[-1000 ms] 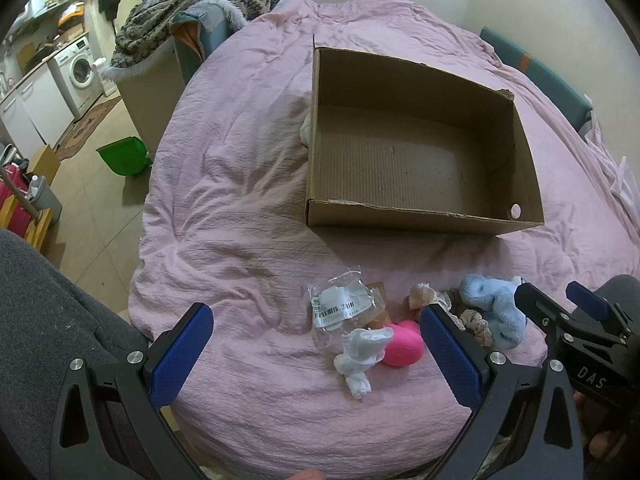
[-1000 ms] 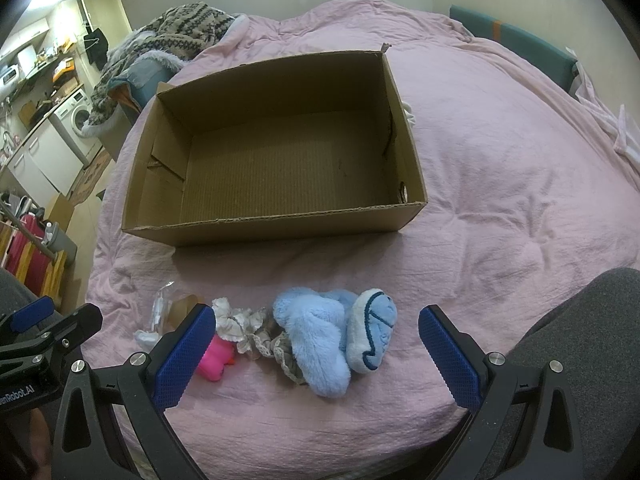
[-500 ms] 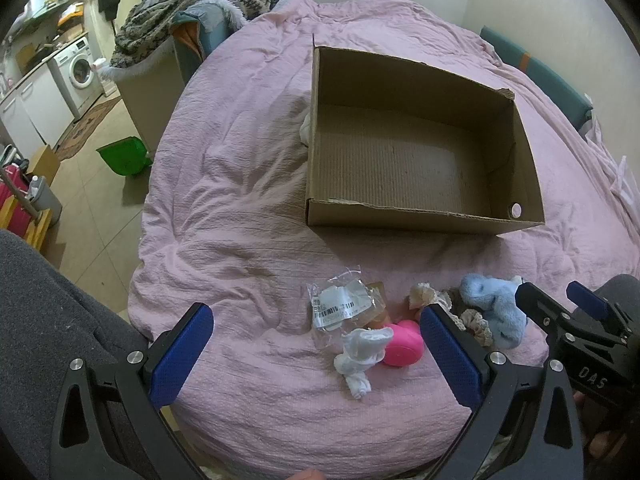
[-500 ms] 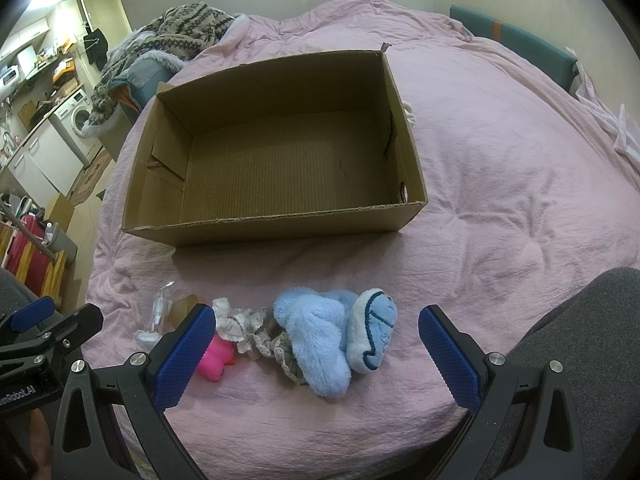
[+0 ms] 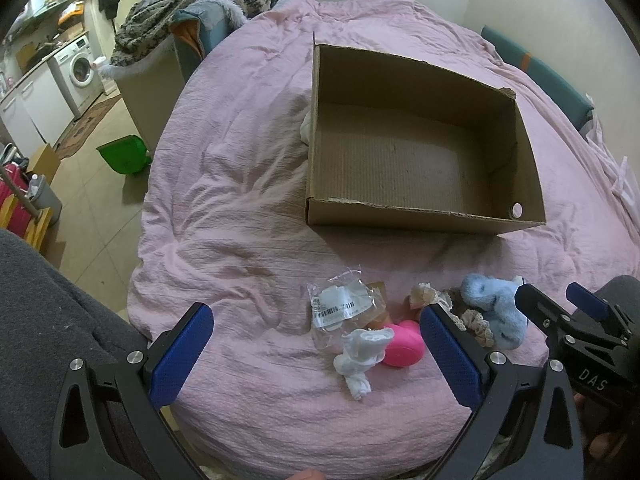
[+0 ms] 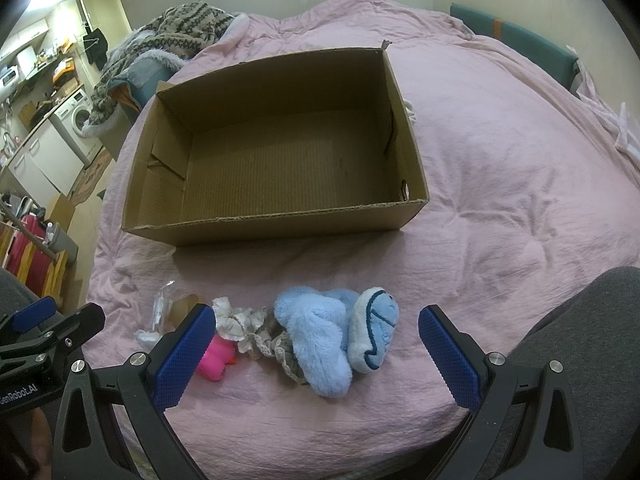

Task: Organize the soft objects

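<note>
Currently I have my left gripper spread wide and gripping nothing above the near edge of the pink bedspread. Between its fingers, nearer the right one, lie a clear plastic packet with a barcode label, a crumpled white sock in front of the packet, and a bright pink soft toy touching the sock and just beside the right finger's blue pad. Past that right finger sit lace-trimmed scrunchies and a fluffy light-blue plush, which touches them.

Ahead of the left gripper's fingertips and somewhat to the right stands the open cardboard box, its floor bare. A small white cloth peeks out against the box's left outer wall.

My right gripper is likewise wide apart with nothing held. Its left finger's pad covers part of the pink toy; outside that finger I see the packet. Between the fingers, from left to right, come the scrunchies, the blue plush, and a rounded pale-blue piece with dark-blue stitching pressed against the plush, well apart from the right finger. The box stands straight ahead of these fingertips.

At the outer edges of both views, grey clothing of the person shows.
</note>
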{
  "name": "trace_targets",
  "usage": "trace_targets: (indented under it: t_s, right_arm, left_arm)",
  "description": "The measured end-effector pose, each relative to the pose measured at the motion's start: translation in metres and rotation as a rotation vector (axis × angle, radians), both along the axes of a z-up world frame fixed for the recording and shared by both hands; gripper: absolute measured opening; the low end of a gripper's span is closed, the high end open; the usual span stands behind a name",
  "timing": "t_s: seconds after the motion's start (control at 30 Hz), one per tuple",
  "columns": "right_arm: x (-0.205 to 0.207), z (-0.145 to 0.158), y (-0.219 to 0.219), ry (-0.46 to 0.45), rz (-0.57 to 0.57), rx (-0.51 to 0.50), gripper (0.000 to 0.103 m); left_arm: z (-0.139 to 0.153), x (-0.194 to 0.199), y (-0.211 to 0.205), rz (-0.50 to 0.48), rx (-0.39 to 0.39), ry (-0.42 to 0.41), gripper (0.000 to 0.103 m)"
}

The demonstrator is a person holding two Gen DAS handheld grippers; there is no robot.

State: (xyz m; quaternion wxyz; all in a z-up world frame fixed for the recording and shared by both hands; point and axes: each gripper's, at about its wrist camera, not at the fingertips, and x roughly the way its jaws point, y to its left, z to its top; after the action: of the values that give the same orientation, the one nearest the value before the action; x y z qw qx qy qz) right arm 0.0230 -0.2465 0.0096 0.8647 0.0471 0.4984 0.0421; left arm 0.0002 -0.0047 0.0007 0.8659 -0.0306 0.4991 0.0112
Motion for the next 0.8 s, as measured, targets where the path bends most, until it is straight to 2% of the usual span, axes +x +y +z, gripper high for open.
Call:
trace_targets:
  t_s: [0.63,0.8]
  right_arm:
    - [0.0007,-0.0013,-0.0005,0.005,-0.001,0.003,0.103]
    - [0.0035,-0.0064,-0.0035,0.034,-0.006,0.030,0.103]
  left_arm:
    - [-0.0025,0.0011,-0.0001,0.000,-0.001,0.002,0.103]
    - [-0.0033,0.0013,0.0001,0.000,0.000,0.005,0.103]
